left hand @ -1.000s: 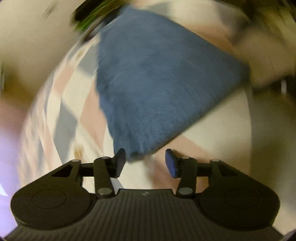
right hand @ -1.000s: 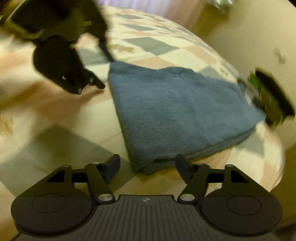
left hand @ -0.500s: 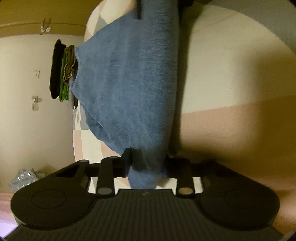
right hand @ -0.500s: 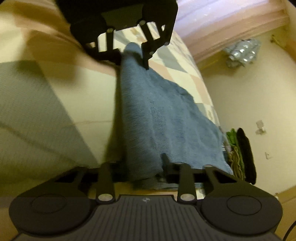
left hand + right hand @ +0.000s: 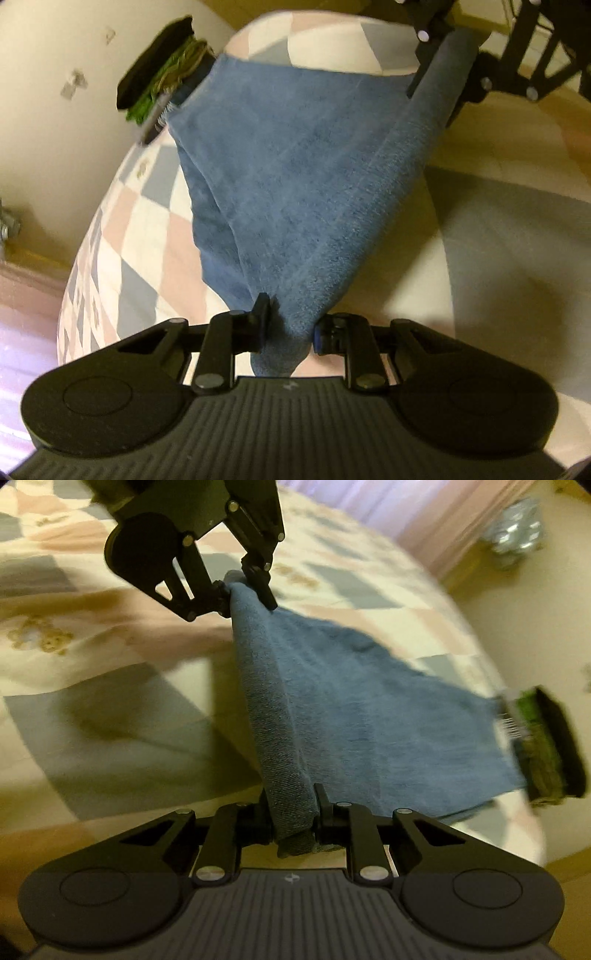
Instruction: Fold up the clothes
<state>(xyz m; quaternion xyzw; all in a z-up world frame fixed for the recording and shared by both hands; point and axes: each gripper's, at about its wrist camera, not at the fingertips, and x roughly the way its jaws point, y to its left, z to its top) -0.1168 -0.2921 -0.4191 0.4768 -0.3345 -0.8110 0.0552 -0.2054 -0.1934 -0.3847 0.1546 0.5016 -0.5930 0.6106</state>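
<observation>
fuzzy blue towel point(image 5: 295, 177) pinched taut, left tool point(image 5: 288, 330), right tool point(image 5: 293, 821)

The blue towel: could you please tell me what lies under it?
Under the blue towel lies the checked quilt. Anything beneath its far part, resting flat, is covered.

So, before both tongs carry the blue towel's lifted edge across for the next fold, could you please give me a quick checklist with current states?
1. Left tongs shut on blue towel corner: ok.
2. Right tongs shut on the other corner: ok.
3. Edge between the tongs taut, not sagging: ok.
4. Far end resting on the patchwork bedspread: ok.
5. Far end clear of the stacked clothes: not ok, it reaches them.
6. Layers aligned underneath: cannot tell.
</observation>
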